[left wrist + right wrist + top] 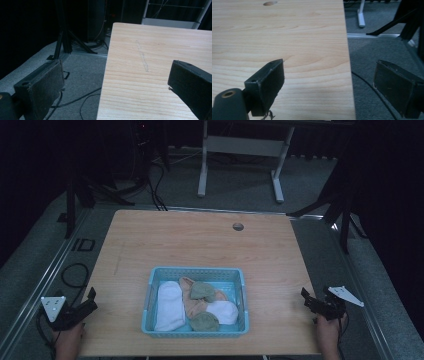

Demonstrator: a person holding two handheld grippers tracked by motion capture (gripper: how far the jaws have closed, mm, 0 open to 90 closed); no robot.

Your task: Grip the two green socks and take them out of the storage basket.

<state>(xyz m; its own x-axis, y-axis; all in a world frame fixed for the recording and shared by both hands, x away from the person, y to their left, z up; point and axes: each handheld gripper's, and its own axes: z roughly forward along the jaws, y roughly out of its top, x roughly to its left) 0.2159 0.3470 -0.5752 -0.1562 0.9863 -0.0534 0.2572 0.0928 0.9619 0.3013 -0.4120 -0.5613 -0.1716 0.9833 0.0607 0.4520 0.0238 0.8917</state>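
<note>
A light blue plastic basket (151, 285) sits near the front middle of the wooden table (200, 245). Inside it lie a white sock (169, 305), a peach sock (192, 302), another white sock (224, 311) and two green socks (202, 291) (204, 321). My left gripper (91, 300) is held at the table's front left corner, open and empty. In the left gripper view its jaws straddle the table's left edge (106, 75). My right gripper (306, 299) hovers at the front right edge, open and empty. Its jaws straddle the table's right edge (348, 62).
A round cable hole (238, 226) is set in the table's far side. Grey carpet (225, 180) surrounds the table, with cables (75, 275) on the left, black stand legs (345, 215) on the right and a white desk frame (240, 150) behind.
</note>
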